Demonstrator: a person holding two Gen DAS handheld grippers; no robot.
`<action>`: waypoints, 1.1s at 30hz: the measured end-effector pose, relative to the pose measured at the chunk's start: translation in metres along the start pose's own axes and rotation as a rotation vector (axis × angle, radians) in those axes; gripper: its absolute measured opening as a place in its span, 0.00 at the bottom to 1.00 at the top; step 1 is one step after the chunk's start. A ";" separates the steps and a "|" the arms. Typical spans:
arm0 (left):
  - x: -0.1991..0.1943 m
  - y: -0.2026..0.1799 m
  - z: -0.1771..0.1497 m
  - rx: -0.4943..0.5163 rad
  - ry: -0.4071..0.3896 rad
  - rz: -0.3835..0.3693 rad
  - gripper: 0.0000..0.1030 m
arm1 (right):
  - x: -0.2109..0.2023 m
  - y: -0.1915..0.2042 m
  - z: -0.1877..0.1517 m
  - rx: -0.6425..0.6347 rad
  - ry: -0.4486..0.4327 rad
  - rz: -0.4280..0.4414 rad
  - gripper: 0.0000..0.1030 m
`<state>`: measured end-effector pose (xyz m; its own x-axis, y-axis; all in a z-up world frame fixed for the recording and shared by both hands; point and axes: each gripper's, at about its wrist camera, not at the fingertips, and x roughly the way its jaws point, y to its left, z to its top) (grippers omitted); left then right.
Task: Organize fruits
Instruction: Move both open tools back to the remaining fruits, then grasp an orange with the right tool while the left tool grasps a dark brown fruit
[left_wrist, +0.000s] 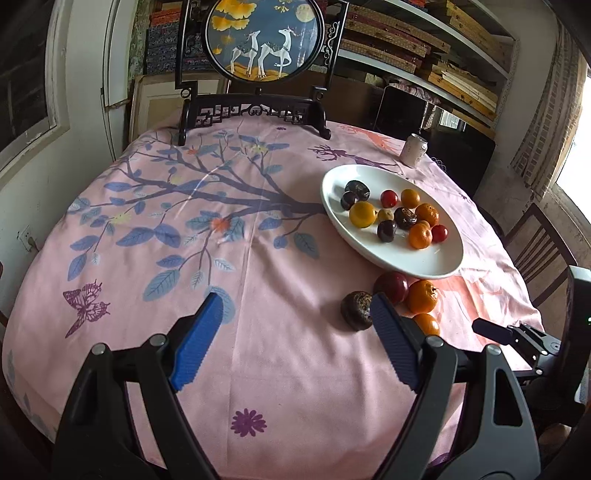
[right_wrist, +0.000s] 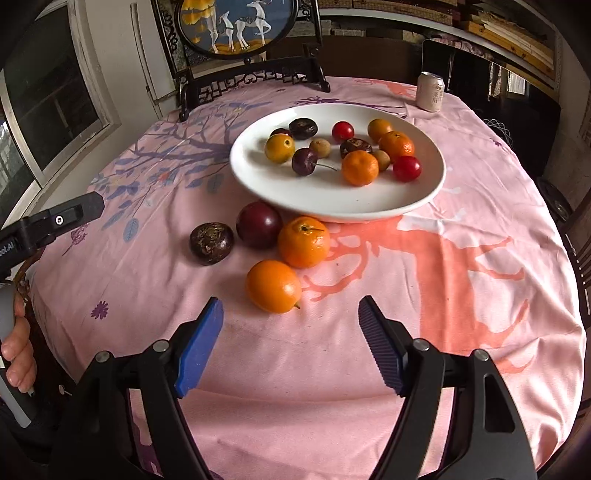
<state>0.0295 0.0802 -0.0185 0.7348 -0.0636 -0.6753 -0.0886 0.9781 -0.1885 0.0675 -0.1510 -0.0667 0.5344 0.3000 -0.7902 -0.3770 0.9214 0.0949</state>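
Observation:
A white plate (right_wrist: 258, 184) holds several small fruits: mandarins, red and dark cherries, yellow ones. Four fruits lie loose on the pink cloth in front of it: a dark wrinkled fruit (right_wrist: 211, 243), a dark red round fruit (right_wrist: 259, 224), a mandarin (right_wrist: 303, 242) and an orange oval fruit (right_wrist: 273, 286). My right gripper (right_wrist: 291, 302) is open, with the oval fruit just beyond its tips. My left gripper (left_wrist: 297, 301) is open over bare cloth. The wrinkled fruit (left_wrist: 356, 310) sits just left of its right fingertip. Nothing is held.
A drink can (right_wrist: 430, 92) stands behind the plate near the table's far edge. A round deer picture on a dark carved stand (left_wrist: 264, 37) occupies the back. A wooden chair (left_wrist: 539, 251) is at the right. A hand (right_wrist: 18, 350) shows at the left.

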 end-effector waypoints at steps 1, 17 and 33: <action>-0.002 0.002 -0.001 -0.004 -0.002 -0.002 0.81 | 0.004 0.003 0.001 -0.012 0.000 -0.007 0.74; 0.039 -0.030 -0.012 0.095 0.109 -0.059 0.81 | 0.002 -0.014 0.003 0.014 -0.007 -0.070 0.38; 0.113 -0.084 -0.018 0.231 0.214 0.030 0.49 | -0.015 -0.069 -0.024 0.174 0.003 0.003 0.38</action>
<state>0.1077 -0.0129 -0.0920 0.5742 -0.0504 -0.8172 0.0653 0.9977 -0.0157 0.0669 -0.2249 -0.0761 0.5308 0.3021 -0.7918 -0.2414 0.9495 0.2005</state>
